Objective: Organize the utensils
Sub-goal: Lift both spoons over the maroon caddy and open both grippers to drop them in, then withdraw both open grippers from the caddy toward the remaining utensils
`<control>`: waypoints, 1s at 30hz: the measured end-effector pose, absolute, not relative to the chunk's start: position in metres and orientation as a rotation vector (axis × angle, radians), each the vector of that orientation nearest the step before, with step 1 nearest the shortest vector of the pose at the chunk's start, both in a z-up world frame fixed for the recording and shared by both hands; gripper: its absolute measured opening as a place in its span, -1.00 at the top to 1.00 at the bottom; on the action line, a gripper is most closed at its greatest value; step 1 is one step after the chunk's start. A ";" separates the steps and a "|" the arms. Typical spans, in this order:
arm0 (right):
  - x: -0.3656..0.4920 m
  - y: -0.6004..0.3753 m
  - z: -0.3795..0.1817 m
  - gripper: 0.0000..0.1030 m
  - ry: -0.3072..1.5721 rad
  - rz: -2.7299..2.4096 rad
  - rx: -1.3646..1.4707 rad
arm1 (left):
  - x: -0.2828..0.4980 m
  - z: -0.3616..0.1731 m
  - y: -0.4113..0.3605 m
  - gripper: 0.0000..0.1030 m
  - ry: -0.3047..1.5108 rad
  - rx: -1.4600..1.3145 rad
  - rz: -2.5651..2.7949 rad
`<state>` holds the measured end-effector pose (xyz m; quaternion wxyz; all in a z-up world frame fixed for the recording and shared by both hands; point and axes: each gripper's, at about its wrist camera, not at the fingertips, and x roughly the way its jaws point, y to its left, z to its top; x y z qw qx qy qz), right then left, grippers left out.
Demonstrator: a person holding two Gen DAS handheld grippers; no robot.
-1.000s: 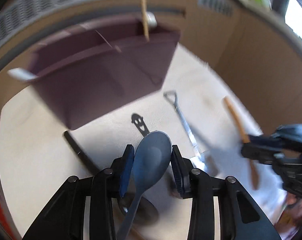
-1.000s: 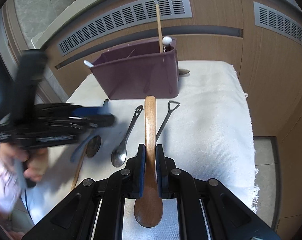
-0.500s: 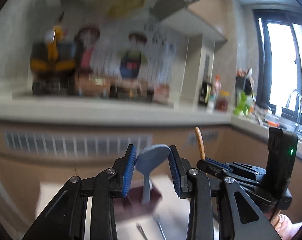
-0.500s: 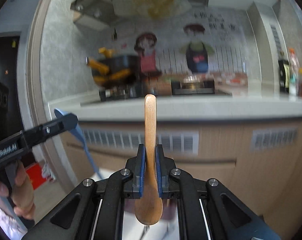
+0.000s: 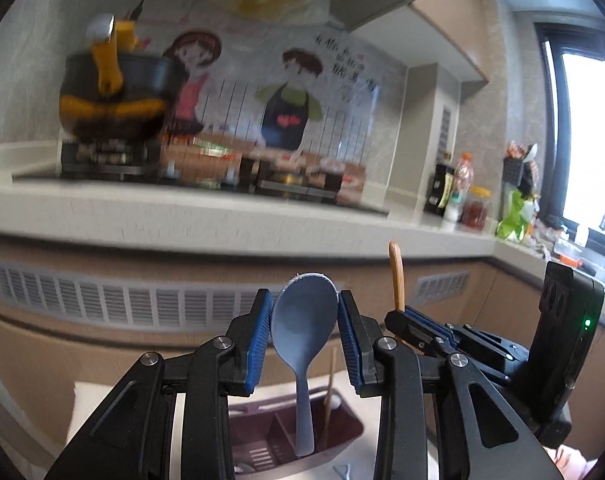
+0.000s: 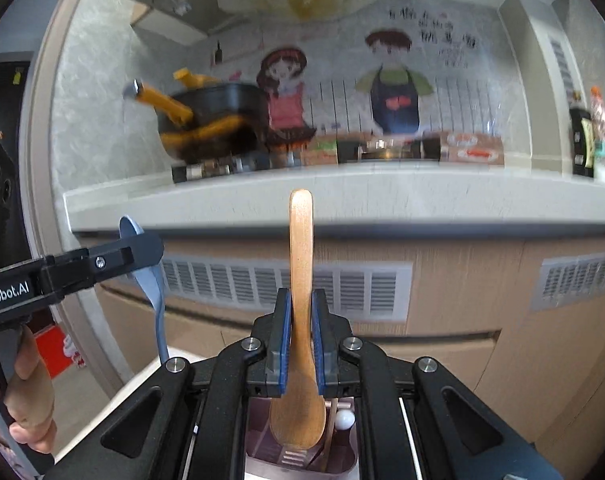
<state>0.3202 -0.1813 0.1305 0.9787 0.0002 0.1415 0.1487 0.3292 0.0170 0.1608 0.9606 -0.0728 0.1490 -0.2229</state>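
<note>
My left gripper (image 5: 304,300) is shut on the bowl of a blue spoon (image 5: 304,328), whose handle hangs down over the purple utensil holder (image 5: 262,436). In the right wrist view that same blue spoon (image 6: 154,292) shows at the left in the left gripper (image 6: 136,248), held by a person's hand (image 6: 26,392). My right gripper (image 6: 300,300) is shut on a wooden spoon (image 6: 300,240), handle up and bowl down above the purple holder (image 6: 346,462). From the left wrist view the right gripper (image 5: 398,318) is close on the right, level with mine.
A chopstick (image 5: 331,376) and a white-tipped utensil (image 6: 344,418) stand in the holder. It sits on a white cloth (image 5: 122,396). Behind is a vented cabinet front (image 5: 102,300) under a countertop (image 5: 182,212) with a black pot (image 5: 114,100) and bottles (image 5: 458,196).
Both grippers have risen off the cloth with their spoons and tilted up toward level. The table and loose utensils have dropped out of view; the holder now sits at the bottom edge.
</note>
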 end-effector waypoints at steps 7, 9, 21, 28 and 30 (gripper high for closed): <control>0.362 -0.171 0.071 0.82 0.398 0.293 -0.038 | 0.367 0.111 0.014 0.34 0.353 -0.158 -0.412; 0.369 -0.170 0.060 0.82 0.416 0.291 -0.038 | 0.377 0.098 0.013 0.34 0.372 -0.160 -0.401; 0.368 -0.173 0.009 0.74 0.533 0.292 -0.063 | 0.391 0.034 0.001 0.32 0.539 -0.141 -0.380; 0.324 -0.183 0.019 -0.09 0.519 0.262 -0.082 | 0.371 0.027 0.010 0.08 0.592 -0.197 -0.375; 0.305 -0.186 0.027 -0.27 0.503 0.242 -0.087 | 0.358 0.034 0.015 0.03 0.583 -0.197 -0.363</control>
